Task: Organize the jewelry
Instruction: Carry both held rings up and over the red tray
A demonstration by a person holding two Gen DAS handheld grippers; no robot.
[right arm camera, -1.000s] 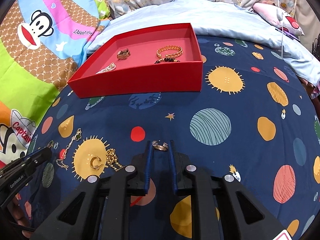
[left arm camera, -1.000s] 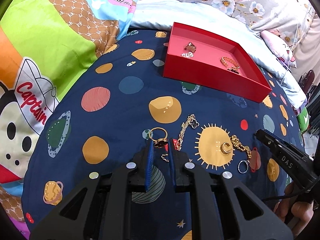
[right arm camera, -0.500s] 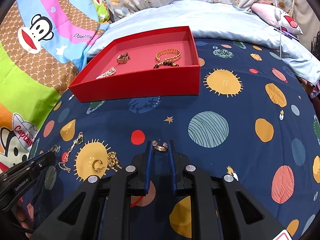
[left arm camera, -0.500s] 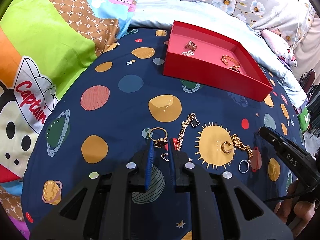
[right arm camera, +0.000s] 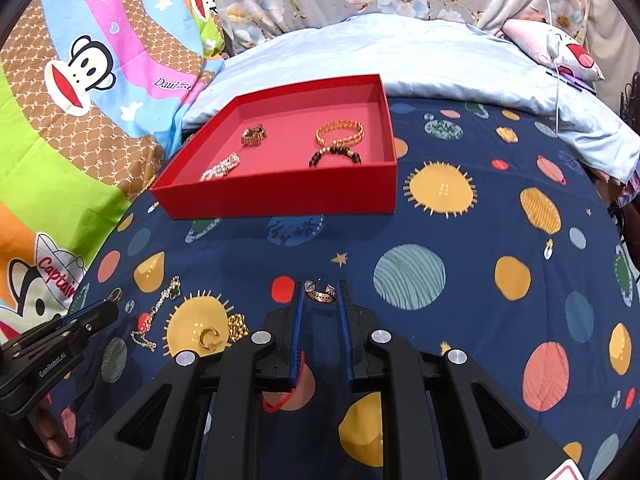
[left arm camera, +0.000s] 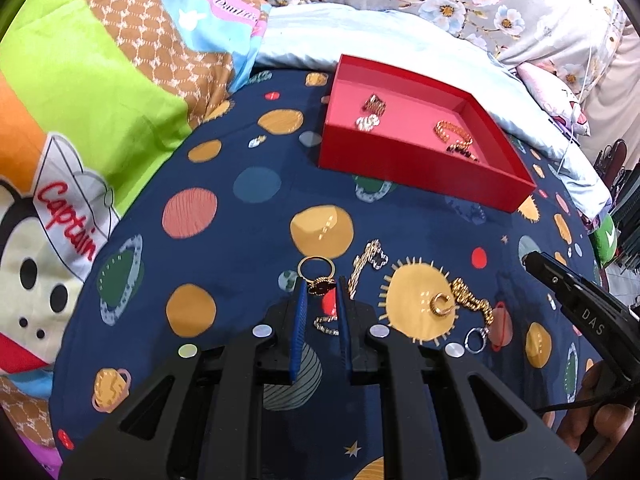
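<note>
Gold ring with a dark stone sat pinched in the left tongs, near the red cardboard tray; right tongs gripped a small gold patterned ring, also near the tray's front wall.

My own hand on the right shows only as a few fingertips at the picture's edge, the rest cut off behind my right claw. In the other view my left claw hides all but a sliver of the gold ring at its tip. The thin chain runs under my left claw's blue pads, so I cannot follow its full length. The near wall of the red tray covers the bottom of the dark bead bracelet. The small pale piece in the tray is blurred; perhaps stones, I cannot tell
</note>
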